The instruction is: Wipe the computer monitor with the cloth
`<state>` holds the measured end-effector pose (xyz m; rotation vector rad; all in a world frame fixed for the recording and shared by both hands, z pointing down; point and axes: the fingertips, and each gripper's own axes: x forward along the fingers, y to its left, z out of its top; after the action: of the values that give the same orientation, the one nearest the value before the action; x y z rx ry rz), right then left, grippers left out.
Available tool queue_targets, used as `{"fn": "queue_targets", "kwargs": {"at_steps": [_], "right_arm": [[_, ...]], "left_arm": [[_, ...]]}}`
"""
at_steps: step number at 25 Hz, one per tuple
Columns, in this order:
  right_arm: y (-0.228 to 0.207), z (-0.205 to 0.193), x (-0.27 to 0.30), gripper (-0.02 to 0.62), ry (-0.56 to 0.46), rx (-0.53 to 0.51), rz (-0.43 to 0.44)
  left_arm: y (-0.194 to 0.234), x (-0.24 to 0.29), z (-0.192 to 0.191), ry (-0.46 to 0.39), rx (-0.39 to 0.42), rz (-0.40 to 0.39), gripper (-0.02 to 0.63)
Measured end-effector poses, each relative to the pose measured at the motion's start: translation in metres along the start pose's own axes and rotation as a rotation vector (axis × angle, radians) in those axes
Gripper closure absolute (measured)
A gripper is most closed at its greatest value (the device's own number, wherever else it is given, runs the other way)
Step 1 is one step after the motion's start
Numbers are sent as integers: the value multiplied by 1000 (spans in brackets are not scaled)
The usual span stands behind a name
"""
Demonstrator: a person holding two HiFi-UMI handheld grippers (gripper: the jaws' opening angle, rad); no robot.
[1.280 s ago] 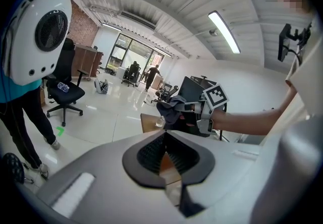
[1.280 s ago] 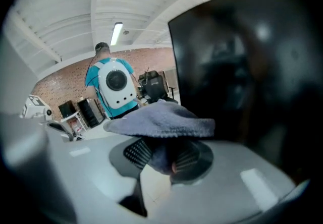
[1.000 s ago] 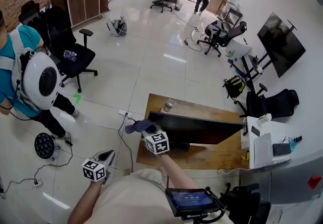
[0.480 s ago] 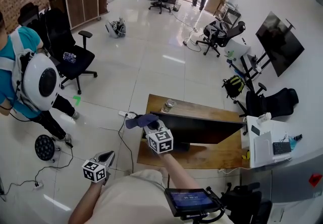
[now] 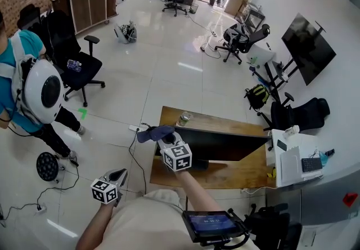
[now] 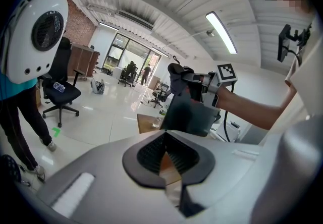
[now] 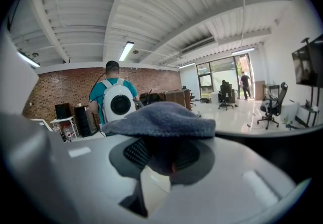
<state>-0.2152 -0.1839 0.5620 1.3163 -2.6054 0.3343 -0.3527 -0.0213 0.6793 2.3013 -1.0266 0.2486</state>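
A black monitor (image 5: 225,144) stands on a wooden desk (image 5: 225,177). My right gripper (image 5: 163,139) is shut on a blue-grey cloth (image 5: 155,132), held at the monitor's upper left corner. In the right gripper view the cloth (image 7: 161,119) drapes over the jaws and hides them. The left gripper view shows the monitor (image 6: 189,114) with the cloth (image 6: 176,74) at its top. My left gripper (image 5: 120,174) hangs low over the floor, left of the desk, shut with nothing in it.
A glass jar (image 5: 184,118) sits at the desk's far edge. A cable and power strip (image 5: 136,128) lie on the floor beside the desk. A person with a white backpack (image 5: 42,91) stands at left near office chairs (image 5: 76,57). A white side table (image 5: 293,160) stands at right.
My right gripper has lifted the cloth slightly up and away along the monitor's left corner. The left gripper has stayed where it was.
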Motion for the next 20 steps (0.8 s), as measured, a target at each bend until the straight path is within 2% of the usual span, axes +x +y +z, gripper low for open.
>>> {"fn": "queue_targets", "kwargs": {"at_steps": [12,20], "right_arm": [[-10,8,-25,506,-2,11,43],[-31,11,-43,506,49,-95,78]], "left_arm": [[-22,33,2,56,26,-46,603],[-48,67,26,77,42,-76,603]]}}
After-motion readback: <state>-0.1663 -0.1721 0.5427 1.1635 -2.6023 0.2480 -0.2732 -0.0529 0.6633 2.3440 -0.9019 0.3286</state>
